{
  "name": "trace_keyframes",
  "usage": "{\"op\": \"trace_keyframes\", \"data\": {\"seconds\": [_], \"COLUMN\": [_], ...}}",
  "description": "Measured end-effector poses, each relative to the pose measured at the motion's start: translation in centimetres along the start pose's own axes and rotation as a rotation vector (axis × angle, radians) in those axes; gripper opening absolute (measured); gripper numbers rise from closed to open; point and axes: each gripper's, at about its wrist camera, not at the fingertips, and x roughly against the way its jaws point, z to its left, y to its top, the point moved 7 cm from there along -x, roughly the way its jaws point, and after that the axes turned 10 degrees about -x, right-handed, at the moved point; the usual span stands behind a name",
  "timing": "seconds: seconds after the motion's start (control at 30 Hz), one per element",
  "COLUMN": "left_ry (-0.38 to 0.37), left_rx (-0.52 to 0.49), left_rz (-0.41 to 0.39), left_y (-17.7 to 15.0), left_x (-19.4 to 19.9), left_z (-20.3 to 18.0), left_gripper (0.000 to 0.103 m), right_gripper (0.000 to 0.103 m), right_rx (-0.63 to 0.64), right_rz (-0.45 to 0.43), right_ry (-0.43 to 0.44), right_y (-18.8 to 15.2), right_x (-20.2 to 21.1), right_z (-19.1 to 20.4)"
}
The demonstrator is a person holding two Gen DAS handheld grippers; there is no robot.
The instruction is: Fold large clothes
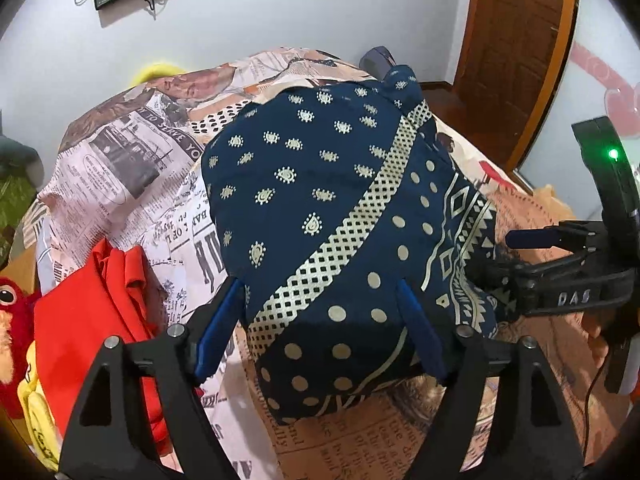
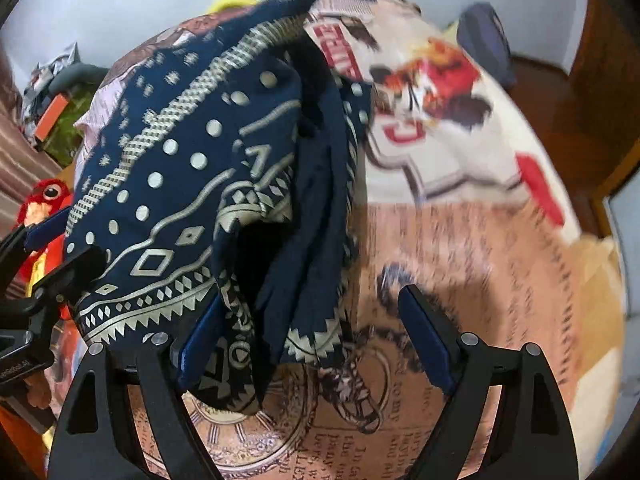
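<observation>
A dark blue garment (image 1: 320, 200) with cream dots and bands lies bunched on a bed with a newspaper-print sheet (image 1: 132, 184). My left gripper (image 1: 320, 286) stands open over its near end; the cloth fills the gap between the blue pads and runs on past the right finger. In the right wrist view the same garment (image 2: 192, 152) is heaped at the left, its zigzag hem (image 2: 316, 340) hanging between the jaws. My right gripper (image 2: 312, 296) is open, with cloth draped against its left pad and the right pad bare. One of its fingers (image 1: 532, 239) shows at the garment's right edge.
A folded red garment (image 1: 92, 320) lies left of the blue one, beside a red plush toy (image 1: 12, 300). A wooden door (image 1: 516, 60) stands beyond the bed's far right. A dark bundle (image 2: 484, 40) sits at the bed's far end. Bare sheet (image 2: 460, 260) spreads to the right.
</observation>
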Motion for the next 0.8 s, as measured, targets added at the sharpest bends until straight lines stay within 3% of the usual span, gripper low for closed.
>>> {"op": "trace_keyframes", "data": {"seconds": [0.13, 0.27, 0.4, 0.53, 0.73, 0.8], "left_ry": [-0.033, -0.031, -0.066, -0.147, -0.426, -0.475], "left_rx": [0.041, 0.106, 0.183, 0.199, 0.418, 0.473], "left_rz": [0.003, -0.022, -0.033, 0.026, 0.072, 0.08], "left_y": [0.0, 1.1, 2.3, 2.5, 1.7, 1.5], "left_x": [0.7, 1.8, 1.7, -0.8, -5.0, -6.6], "left_z": [0.6, 2.9, 5.5, 6.5, 7.3, 7.5], "left_gripper": [0.078, 0.078, 0.078, 0.078, 0.081, 0.09], "right_gripper": [0.083, 0.083, 0.083, 0.083, 0.083, 0.084], "right_rx": [0.008, 0.053, 0.026, -0.027, -0.097, -0.134], "right_rz": [-0.001, -0.069, -0.117, -0.087, 0.008, 0.046], "right_ry": [-0.007, -0.006, 0.06, 0.156, 0.21, 0.267], "right_y": [0.2, 1.5, 3.2, 4.7, 5.7, 5.8], "right_x": [1.0, 3.4, 4.6, 3.3, -1.2, -2.3], "right_z": [0.0, 1.0, 2.0, 2.6, 1.5, 0.9]}}
